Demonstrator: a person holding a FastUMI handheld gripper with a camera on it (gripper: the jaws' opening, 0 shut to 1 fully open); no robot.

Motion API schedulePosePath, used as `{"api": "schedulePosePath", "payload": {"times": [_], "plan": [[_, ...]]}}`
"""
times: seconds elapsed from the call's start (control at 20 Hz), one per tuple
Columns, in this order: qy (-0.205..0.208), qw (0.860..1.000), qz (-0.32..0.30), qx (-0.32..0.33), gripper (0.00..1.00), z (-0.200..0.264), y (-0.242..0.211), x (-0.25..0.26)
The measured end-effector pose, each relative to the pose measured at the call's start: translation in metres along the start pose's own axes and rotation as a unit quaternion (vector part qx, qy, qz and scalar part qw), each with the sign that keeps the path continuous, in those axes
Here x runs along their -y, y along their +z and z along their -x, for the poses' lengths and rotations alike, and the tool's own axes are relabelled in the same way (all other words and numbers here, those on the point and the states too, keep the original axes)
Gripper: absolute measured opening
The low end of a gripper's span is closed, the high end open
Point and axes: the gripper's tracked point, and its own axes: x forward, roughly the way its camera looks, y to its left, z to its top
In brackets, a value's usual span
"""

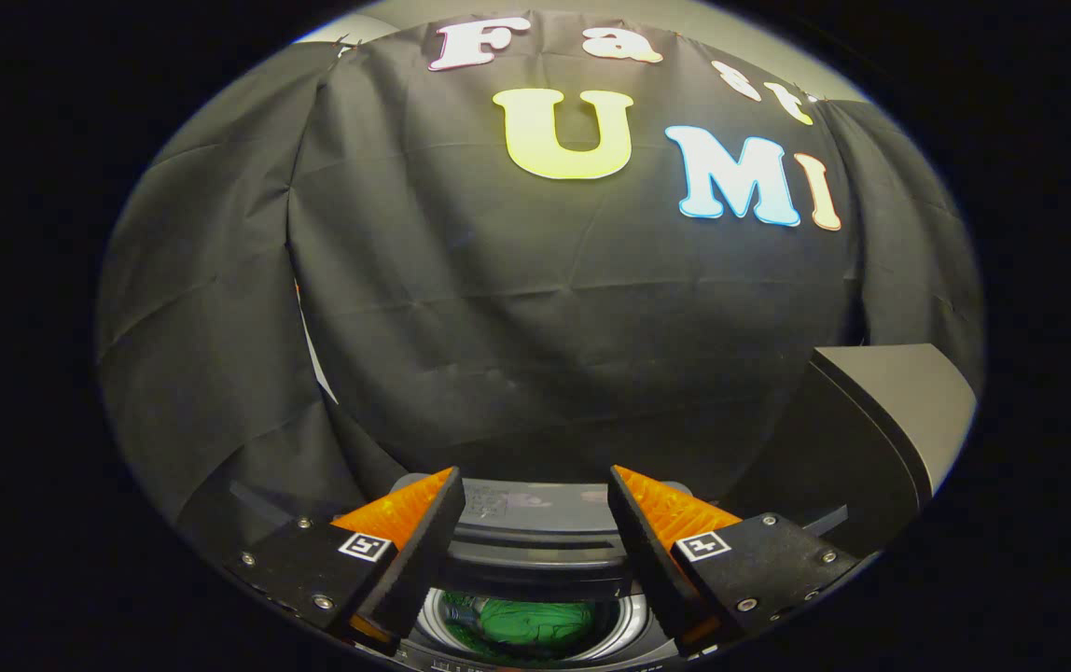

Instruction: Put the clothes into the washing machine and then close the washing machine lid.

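1. The gripper [535, 485] hangs above the washing machine [535, 644], its two fingers spread wide and holding nothing; the gap between them is empty.
2. Below and between the fingers lies the machine's round drum opening [624, 621], ringed by a pale metal rim.
3. Inside the drum sits a green garment [535, 623], bunched up in a crumpled heap and lying well within the rim.
4. The washing machine lid [535, 513] stands raised at the far side of the opening, just ahead of the fingertips, so the drum is uncovered.
5. Beyond the lid hangs the booth's black cloth wall [535, 327], creased in folds.
6. To the right of the machine, beside the right finger, stands a dark box-like object with a grey slanted top face [899, 392]; what it is I cannot tell.
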Motion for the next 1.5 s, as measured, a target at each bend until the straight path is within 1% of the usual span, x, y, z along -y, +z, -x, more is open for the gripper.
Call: {"api": "schedulePosePath", "payload": {"times": [0.25,0.4,0.55,0.7,0.9,1.0,1.2,1.35,1.5], "plan": [[0.0,0.999,0.036,-0.007,0.95,0.024,-0.04,-0.011],[0.002,0.999,0.048,-0.005,0.95,0.035,-0.054,-0.023],[0.003,0.999,0.052,-0.001,0.95,0.043,-0.059,-0.03],[-0.001,0.999,0.051,0.008,0.95,0.051,-0.053,-0.028],[-0.011,0.999,0.045,0.028,0.95,0.081,-0.047,-0.013],[-0.024,0.998,0.042,0.028,0.95,0.103,-0.05,0.002],[-0.025,0.998,0.033,0.044,0.95,0.168,-0.054,0.022],[-0.022,0.997,0.045,0.064,0.95,0.231,-0.062,0.039],[-0.011,0.994,0.044,0.096,0.95,0.302,-0.075,0.064]]}}
